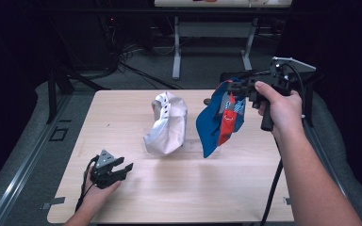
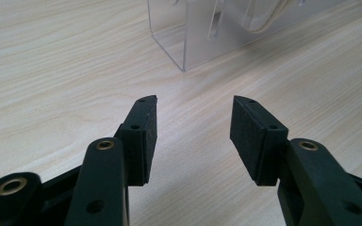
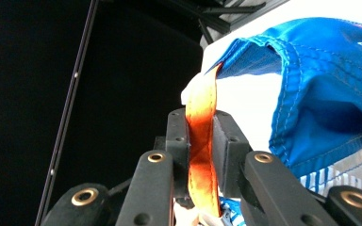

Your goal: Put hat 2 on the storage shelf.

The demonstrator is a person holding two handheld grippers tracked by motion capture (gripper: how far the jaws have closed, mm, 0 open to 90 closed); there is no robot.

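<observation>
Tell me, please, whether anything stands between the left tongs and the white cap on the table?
Nothing visible does. The left tongs rest open on the table, and only bare wood lies between them and the white cap. The clear stand under that cap sits just ahead of the jaws.

Your right gripper hides the orange strap's lower end between its pads, and the blue cap runs off the picture's right edge. The clear stand (top cropped) leaves its contents unreadable.
</observation>
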